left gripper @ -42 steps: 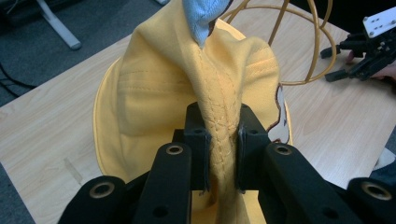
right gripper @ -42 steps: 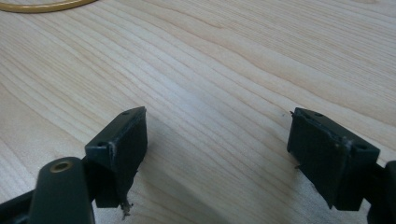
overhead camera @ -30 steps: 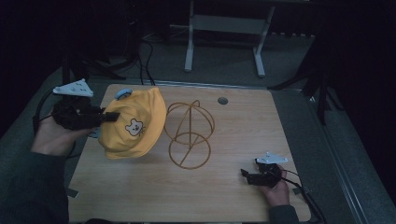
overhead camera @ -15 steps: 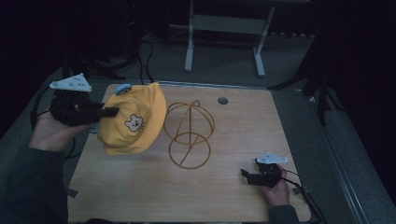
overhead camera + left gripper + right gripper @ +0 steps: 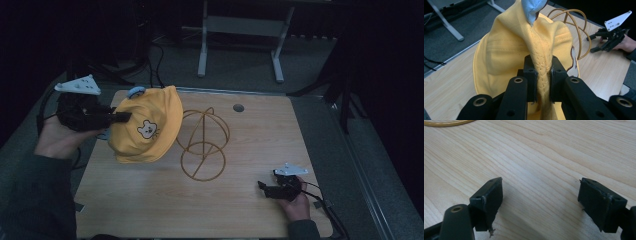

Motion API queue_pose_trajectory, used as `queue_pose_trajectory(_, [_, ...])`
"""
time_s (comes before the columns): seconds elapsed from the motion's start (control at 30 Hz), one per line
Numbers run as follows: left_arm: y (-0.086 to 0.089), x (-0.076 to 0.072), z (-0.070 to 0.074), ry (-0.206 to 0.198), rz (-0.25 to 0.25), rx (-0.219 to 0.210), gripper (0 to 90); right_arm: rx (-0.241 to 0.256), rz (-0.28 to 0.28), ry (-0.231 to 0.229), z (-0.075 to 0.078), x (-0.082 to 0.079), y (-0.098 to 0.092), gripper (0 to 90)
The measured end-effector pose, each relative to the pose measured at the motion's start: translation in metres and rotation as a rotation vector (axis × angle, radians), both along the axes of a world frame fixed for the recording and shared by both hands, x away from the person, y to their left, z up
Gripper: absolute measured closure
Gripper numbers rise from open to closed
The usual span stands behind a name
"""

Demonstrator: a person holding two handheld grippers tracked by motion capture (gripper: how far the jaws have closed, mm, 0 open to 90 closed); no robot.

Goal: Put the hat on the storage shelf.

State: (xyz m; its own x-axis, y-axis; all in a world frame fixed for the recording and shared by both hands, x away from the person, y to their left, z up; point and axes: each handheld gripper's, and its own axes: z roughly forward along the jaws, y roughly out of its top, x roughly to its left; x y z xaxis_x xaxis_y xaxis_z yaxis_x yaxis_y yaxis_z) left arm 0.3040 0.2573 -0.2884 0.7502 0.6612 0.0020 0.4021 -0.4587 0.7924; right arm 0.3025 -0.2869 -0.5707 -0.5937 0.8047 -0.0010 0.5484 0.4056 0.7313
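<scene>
**Cap held aloft beside wire stand; right side idle**

Left hand-held gripper [image 5: 541, 82] is clenched on a fold of the yellow bear-face cap [image 5: 146, 125], at a seam, so the crown hangs free above the tabletop [image 5: 250, 210], just left of the gold wire stand [image 5: 202, 145]. Likely bound for that stand. Right hand-held gripper [image 5: 540, 203] rests released, jaws wide, on the wood near the right edge.

Count: one cap, one stand, two grippers.
</scene>
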Motion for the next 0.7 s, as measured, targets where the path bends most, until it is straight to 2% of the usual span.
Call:
queue_pose_trajectory(0.27, [-0.005, 0.003, 0.006, -0.002, -0.031, -0.019, 79.5, 0.002, -0.001, 0.000, 0.000, 0.000, 0.000, 20.0])
queue_pose_trajectory(0.5, [-0.009, 0.007, 0.011, 0.011, -0.046, 0.000, 79.4, 0.002, -0.001, 0.000, 0.000, 0.000, 0.000, 20.0])
queue_pose_trajectory(0.7, [-0.013, 0.011, 0.013, 0.019, -0.056, -0.007, 79.2, 0.000, 0.000, 0.000, 0.000, 0.000, 0.000, 20.1])
